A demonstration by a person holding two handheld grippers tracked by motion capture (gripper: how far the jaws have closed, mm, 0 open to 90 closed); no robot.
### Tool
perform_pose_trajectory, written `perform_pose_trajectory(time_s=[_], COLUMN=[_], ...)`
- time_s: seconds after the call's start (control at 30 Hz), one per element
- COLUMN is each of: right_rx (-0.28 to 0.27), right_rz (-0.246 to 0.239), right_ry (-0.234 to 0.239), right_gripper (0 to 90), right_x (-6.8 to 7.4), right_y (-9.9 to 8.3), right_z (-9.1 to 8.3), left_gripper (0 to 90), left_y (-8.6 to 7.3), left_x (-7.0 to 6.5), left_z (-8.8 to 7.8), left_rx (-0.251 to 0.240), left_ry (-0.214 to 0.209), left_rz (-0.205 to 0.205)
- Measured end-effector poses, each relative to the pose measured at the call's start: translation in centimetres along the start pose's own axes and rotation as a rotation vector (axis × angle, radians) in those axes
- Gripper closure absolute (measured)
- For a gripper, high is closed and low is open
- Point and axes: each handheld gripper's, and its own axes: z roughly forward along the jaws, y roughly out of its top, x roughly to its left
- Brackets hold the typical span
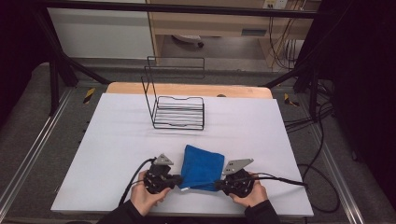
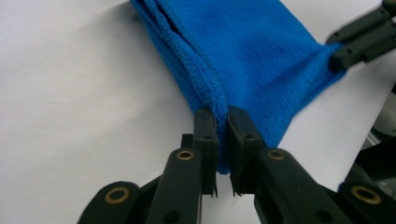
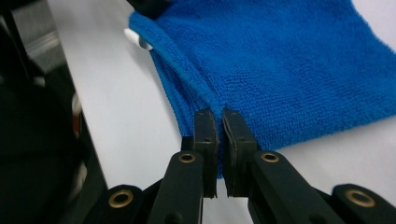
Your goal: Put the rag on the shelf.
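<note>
We found a wire rack (image 1: 179, 112) well behind the blue cloth (image 1: 201, 171); left gripper (image 1: 180, 179) and right gripper (image 1: 216, 185) each pinched its near corners.

1. We saw the cloth's (image 2: 261, 60) far end cut off by the top edge in the left gripper view.
2. In the right gripper view, its pinched corner lay hidden between the jaws.
3. The white tag (image 3: 135, 38) was too small to read.
4. Past the table (image 1: 116, 140), the dark surroundings stayed unclear.
</note>
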Motion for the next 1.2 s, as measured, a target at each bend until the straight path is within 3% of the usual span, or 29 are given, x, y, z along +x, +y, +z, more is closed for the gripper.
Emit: perform_pose_trajectory(time_s=[0.07, 0.13, 0.17, 0.27, 0.33, 0.37, 0.4, 0.43, 0.57, 0.7, 0.87, 0.93, 1.03, 1.13, 1.2], right_rx=[0.047, 0.052, 0.036, 0.004, -0.066, -0.066, -0.107, -0.107, -0.180, -0.199, -0.209, -0.191, -0.172, -0.161, -0.163], right_rz=[-0.023, -0.028, -0.034, -0.030, 0.012, 0.012, 0.038, 0.038, 0.121, 0.214, 0.300, 0.323, 0.352, 0.359, 0.363], right_ry=[0.002, 0.007, 0.011, 0.014, -0.010, -0.010, -0.034, -0.034, -0.081, -0.161, -0.234, -0.250, -0.257, -0.258, -0.261], right_gripper=[84.5, 81.1, 73.8, 66.5, 54.1, 54.1, 47.5, 47.5, 37.7, 37.1, 44.5, 46.1, 49.1, 50.2, 50.1], right_x=[-0.2, -0.3, -0.4, -0.5, -1.0, -1.0, -1.7, -1.7, -3.1, -4.9, -7.0, -7.6, -8.2, -8.4, -8.4], right_y=[-0.4, -0.7, -0.7, -0.7, -0.8, -0.8, -0.9, -0.9, -0.9, -0.4, 0.5, 0.6, 0.6, 0.5, 0.5], right_z=[0.1, 0.3, 0.2, -0.2, -1.0, -1.0, -1.4, -1.4, -1.7, -1.1, 0.4, 1.1, 1.7, 2.1, 2.2], left_gripper=[81.0, 78.4, 72.4, 65.7, 54.0, 54.0, 47.1, 47.1, 35.0, 25.0, 26.1, 30.1, 33.8, 38.5, 41.9], left_y=[-0.3, -0.5, -0.4, -0.3, 0.0, 0.2, 0.4, 0.7, 1.9, 3.7, 6.2, 7.1, 7.6, 7.8, 7.8], left_x=[-0.5, -0.5, -0.3, 0.3, 0.6, 0.9, 1.1, 1.4, 2.6, 4.4, 6.2, 6.6, 6.7, 6.8, 6.7], left_z=[0.6, 0.9, 0.9, 0.2, -0.4, -0.6, -0.9, -1.1, -1.6, -1.3, 0.1, 1.1, 2.4, 3.6, 4.2], left_rx=[0.006, 0.012, 0.008, -0.018, -0.041, -0.056, -0.068, -0.078, -0.105, -0.104, -0.099, -0.091, -0.071, -0.052, -0.034], left_ry=[0.018, 0.038, 0.040, 0.055, 0.066, 0.070, 0.074, 0.072, 0.067, 0.093, 0.121, 0.122, 0.130, 0.093, 0.093], left_rz=[0.010, 0.018, 0.018, 0.044, 0.070, 0.079, 0.088, 0.087, 0.088, 0.076, 0.020, 0.015, 0.028, 0.033, 0.050])
